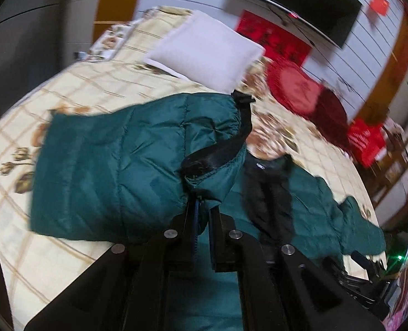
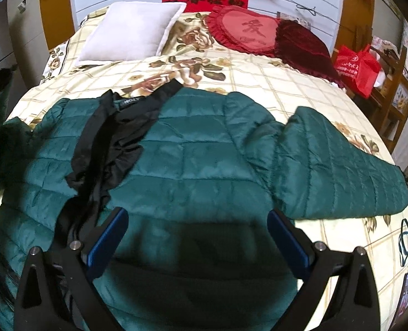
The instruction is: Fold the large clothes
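A dark green quilted jacket (image 2: pixel 198 160) with a black lining (image 2: pixel 107 149) lies spread on the bed, collar toward the pillows, one sleeve (image 2: pixel 342 165) stretched to the right. My left gripper (image 1: pixel 202 207) is shut on the jacket's other sleeve (image 1: pixel 115 165) near its black cuff and holds it lifted above the bed. My right gripper (image 2: pixel 197 218) is open and empty, hovering just above the jacket's lower body, a finger (image 2: pixel 107 245) on each side.
The bed has a cream floral quilt (image 2: pixel 273 82). A white pillow (image 2: pixel 132 30), a red heart cushion (image 2: pixel 248 27) and a dark red cushion (image 2: pixel 303 44) lie at the head. A red bag (image 2: pixel 355 66) sits on a wooden stand at right.
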`<state>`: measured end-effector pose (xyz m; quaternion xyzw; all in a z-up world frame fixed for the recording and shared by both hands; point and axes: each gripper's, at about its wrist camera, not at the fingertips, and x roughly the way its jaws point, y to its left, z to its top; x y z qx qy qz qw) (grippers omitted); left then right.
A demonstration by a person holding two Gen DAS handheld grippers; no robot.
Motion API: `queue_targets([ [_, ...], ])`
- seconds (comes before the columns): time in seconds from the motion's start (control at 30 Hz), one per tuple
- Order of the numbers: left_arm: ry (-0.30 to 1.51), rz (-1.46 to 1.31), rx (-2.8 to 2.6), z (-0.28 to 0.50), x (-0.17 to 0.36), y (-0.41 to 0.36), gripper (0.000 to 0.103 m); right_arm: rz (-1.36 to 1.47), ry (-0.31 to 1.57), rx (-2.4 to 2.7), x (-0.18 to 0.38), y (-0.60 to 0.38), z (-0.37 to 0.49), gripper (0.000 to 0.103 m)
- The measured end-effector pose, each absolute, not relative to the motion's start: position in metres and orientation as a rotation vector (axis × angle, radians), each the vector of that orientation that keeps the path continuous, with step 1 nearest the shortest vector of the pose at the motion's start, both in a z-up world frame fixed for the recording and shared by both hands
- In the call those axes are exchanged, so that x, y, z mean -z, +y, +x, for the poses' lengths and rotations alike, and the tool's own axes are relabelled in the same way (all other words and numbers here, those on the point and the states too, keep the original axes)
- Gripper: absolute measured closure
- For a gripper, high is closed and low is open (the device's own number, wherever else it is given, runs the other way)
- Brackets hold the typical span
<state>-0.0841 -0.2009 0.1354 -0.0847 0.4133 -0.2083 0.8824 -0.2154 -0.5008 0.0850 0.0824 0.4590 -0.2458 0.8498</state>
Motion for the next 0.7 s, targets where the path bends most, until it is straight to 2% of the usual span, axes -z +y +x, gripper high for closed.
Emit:
queue_targets([
  [0.37, 0.92, -0.095, 0.62, -0.118, -0.121, -0.299, 0.103, 0.21, 0.975, 0.566, -0.079, -0.531, -0.24, 0.001],
  [0.7, 0.973, -0.044, 0.687, -0.129, -0.086, -0.339, 0.103, 0.213, 0.988, 0.57, -0.076, -0.541, -0.254, 0.001],
])
